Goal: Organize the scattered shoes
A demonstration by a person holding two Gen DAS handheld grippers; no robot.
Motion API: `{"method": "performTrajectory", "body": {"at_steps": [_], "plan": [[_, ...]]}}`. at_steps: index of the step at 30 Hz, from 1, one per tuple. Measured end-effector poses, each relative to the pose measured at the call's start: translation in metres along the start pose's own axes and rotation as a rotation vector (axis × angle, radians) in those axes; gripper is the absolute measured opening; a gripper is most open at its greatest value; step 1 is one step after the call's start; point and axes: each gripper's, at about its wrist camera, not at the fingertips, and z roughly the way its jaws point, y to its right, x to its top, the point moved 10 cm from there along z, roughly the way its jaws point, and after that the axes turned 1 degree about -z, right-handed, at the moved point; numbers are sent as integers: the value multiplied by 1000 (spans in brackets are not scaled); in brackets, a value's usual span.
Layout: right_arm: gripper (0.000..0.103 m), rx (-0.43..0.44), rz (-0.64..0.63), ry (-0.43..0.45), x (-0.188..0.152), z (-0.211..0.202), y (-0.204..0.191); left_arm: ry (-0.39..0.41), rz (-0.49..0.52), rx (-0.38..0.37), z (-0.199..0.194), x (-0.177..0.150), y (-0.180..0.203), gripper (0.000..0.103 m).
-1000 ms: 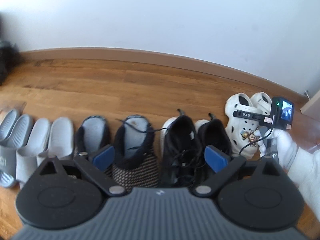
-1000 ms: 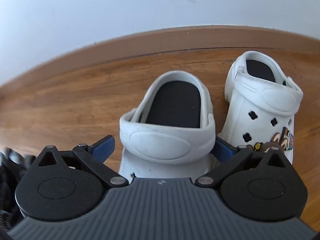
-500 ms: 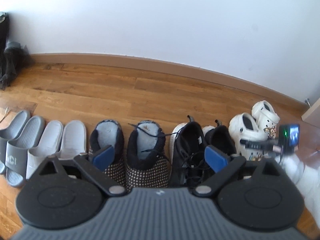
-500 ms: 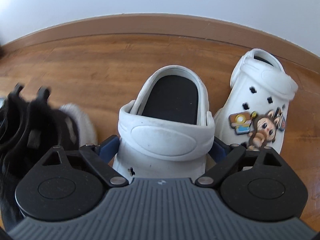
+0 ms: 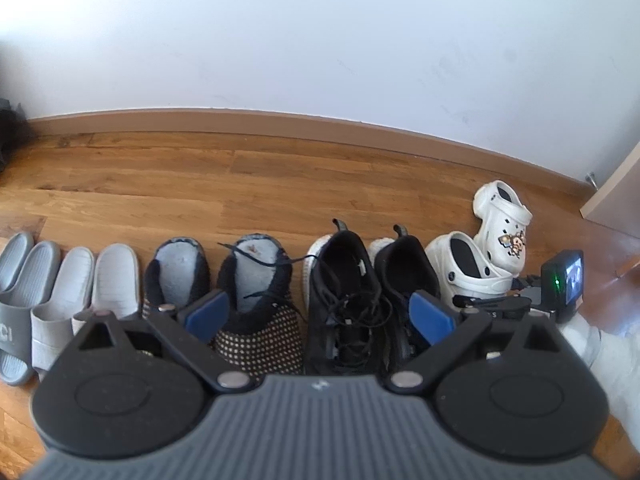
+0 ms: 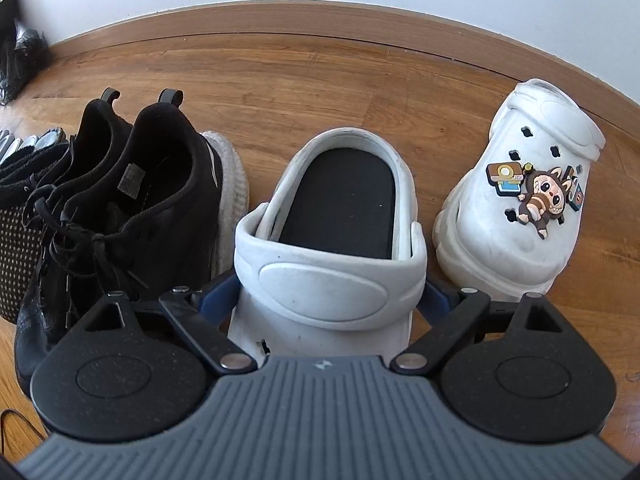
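Right gripper (image 6: 326, 300), bottom centre of its view: jaws astride the plain white clog (image 6: 332, 248) and clenched on its sides just below the heel strap. Compared with a second ago the clog sits beside the black sneakers (image 6: 132, 208) at centre left (then only bare floor showed there), so it has been carried leftward to the row's end. The jaws narrowed slightly over that second; grip reads as settled.

Left gripper (image 5: 318, 316): jaws released, nothing between them, hovering above the row; little change.

Farther back, the charm clog (image 6: 520, 200) at right lies toe toward camera and angled, opposite to its mate. Judged: this one still needs turning and aligning.

Writing: grey slide (image 5: 16, 320), lower left, shows letters "CI" (partial). Sneaker tongue label unreadable.
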Motion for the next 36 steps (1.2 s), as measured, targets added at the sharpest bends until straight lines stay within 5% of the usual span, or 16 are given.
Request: {"method": "performTrajectory", "body": {"at_steps": [20,30,36], "plan": [[94,123,200,69,-1,-45,34,-34,31,-35,7,-12,31,98],[56,165,168,176,10,-65,31,-20,58,-55,3,-12,49,98],[57,187,172,136,2,-56,24,-38,53,-58,9,-17,52,98]]}}
